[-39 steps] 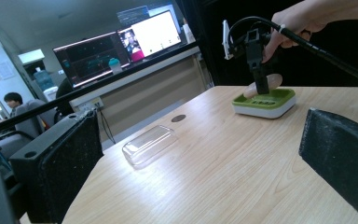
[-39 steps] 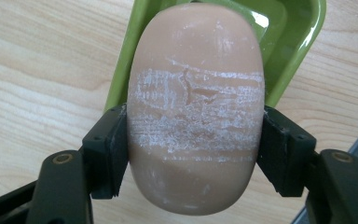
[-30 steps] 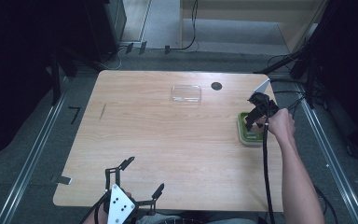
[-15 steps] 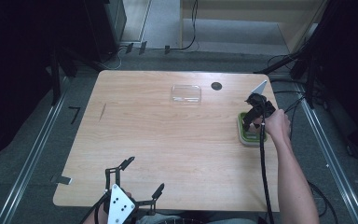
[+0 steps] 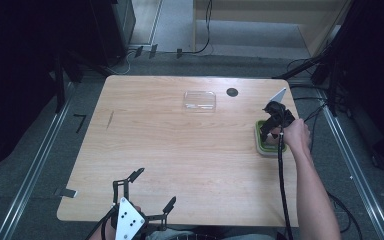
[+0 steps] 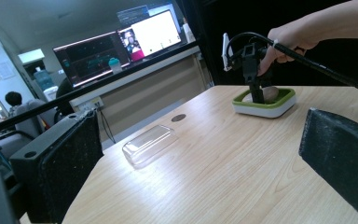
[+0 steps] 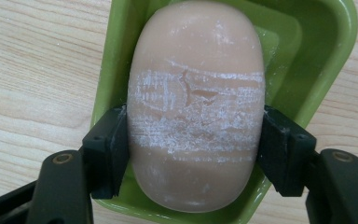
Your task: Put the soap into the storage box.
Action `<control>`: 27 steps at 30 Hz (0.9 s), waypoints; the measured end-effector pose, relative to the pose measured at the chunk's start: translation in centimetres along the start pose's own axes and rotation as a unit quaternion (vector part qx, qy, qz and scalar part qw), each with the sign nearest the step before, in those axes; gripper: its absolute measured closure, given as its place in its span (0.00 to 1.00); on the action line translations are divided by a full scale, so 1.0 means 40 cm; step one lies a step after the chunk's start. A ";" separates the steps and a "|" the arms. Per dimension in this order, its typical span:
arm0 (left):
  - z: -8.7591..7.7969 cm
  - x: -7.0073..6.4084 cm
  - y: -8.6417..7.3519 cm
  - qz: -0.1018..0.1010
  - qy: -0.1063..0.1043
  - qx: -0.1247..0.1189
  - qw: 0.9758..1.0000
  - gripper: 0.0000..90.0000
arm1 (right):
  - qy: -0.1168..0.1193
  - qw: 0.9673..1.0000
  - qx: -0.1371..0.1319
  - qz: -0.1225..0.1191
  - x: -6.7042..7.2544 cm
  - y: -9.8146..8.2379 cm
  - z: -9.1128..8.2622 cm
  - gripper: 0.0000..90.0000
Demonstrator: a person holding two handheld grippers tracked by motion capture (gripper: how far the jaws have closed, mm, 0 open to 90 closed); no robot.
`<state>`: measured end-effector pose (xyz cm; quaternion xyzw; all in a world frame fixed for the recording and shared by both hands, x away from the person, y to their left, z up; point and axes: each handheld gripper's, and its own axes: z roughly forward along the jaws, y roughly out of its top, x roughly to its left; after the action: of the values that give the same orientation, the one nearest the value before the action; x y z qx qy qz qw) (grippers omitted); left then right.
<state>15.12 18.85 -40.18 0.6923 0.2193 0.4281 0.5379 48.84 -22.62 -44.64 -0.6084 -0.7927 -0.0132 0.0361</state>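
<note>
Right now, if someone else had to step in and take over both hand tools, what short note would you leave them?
Right tool: jaws pressed on both sides of the soap bar, which lies in the green dish near the table's right edge.
Left tool: open, holding nothing, at the near edge of the table.
Clear lid: lying apart, toward the far edge.
Done: soap gripped.
Left: probably lifting the soap out or settling it; the lid may go on the dish afterwards. The soap looks scuffed and slippery, so go gently.
</note>
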 end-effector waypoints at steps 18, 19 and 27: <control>-0.005 0.000 0.000 0.002 0.001 0.000 1.000 0.00 | 0.000 1.000 -0.002 0.000 0.003 -0.010 -0.002 0.36; -0.005 0.000 -0.001 0.001 0.001 0.000 1.000 0.00 | 0.001 1.000 -0.005 -0.002 0.003 -0.011 -0.006 0.34; -0.007 0.000 0.000 0.000 0.003 0.000 1.000 0.00 | -0.007 1.000 -0.012 -0.013 0.009 -0.024 -0.031 0.21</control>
<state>14.88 19.00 -40.19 0.6910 0.2205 0.4302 0.5374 47.87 -22.61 -43.34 -0.5986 -0.8005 -0.0189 0.0226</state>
